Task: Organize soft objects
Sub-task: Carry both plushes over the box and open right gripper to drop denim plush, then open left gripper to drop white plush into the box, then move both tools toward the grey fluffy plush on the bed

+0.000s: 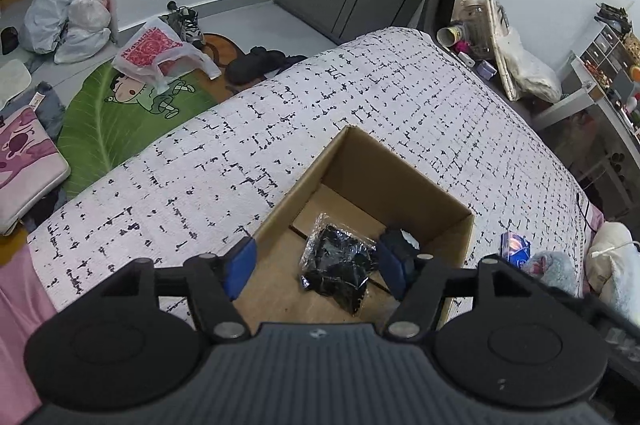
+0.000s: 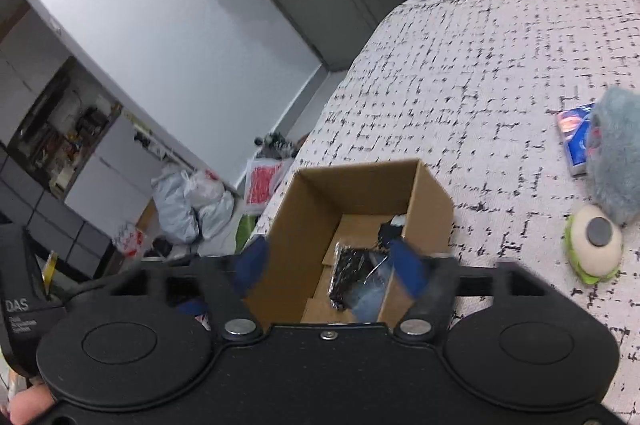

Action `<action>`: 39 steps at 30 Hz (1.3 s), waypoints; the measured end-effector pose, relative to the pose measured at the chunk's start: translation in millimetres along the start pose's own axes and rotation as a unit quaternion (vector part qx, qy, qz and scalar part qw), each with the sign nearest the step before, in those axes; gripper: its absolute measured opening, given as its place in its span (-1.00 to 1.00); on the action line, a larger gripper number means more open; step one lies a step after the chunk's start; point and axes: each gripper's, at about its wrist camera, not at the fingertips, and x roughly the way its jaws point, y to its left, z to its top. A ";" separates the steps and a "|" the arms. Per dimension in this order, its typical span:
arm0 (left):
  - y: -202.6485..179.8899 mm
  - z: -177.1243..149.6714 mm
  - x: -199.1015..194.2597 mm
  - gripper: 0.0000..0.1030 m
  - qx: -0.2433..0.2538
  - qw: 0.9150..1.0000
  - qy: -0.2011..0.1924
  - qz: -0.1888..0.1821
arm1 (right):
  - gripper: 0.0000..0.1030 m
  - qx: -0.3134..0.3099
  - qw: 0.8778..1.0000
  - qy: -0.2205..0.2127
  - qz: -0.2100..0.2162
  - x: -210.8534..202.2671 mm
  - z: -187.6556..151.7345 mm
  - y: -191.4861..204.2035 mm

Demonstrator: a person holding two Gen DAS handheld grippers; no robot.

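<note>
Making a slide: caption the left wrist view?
Open left gripper above cardboard box holding a wrapped black bundle, on a bed.

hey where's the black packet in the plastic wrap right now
The black packet lies on the floor of the cardboard box on the bed, below both open grippers.

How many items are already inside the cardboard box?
2: a black plastic-wrapped packet on the floor of the cardboard box, and a dark item in its corner. Others may be hidden.
</note>
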 end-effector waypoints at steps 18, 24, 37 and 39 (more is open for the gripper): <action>-42.1 -25.6 -18.7 0.88 0.043 0.999 -0.002 -0.004 | 0.82 -0.047 0.996 -0.020 -0.074 -64.7 11.0 -30.8; -56.3 -31.4 -30.2 0.99 0.047 0.999 -0.013 -0.015 | 0.99 -0.077 0.994 -0.029 -0.075 -84.4 15.7 -35.7; -90.6 -40.4 -49.9 0.99 0.060 0.997 -0.043 -0.018 | 0.99 -0.069 0.993 -0.042 -0.083 -120.1 48.7 -72.5; -96.0 -39.9 -52.8 0.99 0.060 0.997 -0.046 -0.024 | 0.99 -0.057 0.994 -0.042 -0.083 -125.9 57.0 -81.5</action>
